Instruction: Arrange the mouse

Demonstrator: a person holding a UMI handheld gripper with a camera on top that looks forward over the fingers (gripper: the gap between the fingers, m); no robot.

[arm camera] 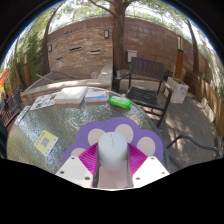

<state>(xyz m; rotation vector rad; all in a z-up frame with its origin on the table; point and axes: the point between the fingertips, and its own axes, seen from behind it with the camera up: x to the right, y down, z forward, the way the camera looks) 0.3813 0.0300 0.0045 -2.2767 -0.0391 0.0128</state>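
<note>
A pale grey computer mouse (112, 152) sits between my gripper's (112, 170) two fingers, and both magenta pads (88, 162) press against its sides. I hold it just above a purple mouse pad with white paw-print spots (124, 130), which lies on the glass table (50, 125) just ahead of the fingers. The mouse's rear half is hidden between the fingers.
A green object (120, 102) lies beyond the mouse pad. White boxes and books (70, 96) stand at the table's far left, and a yellow card (46, 141) lies nearer on the left. A dark metal chair (146, 88) stands beyond the table, a brick wall behind it.
</note>
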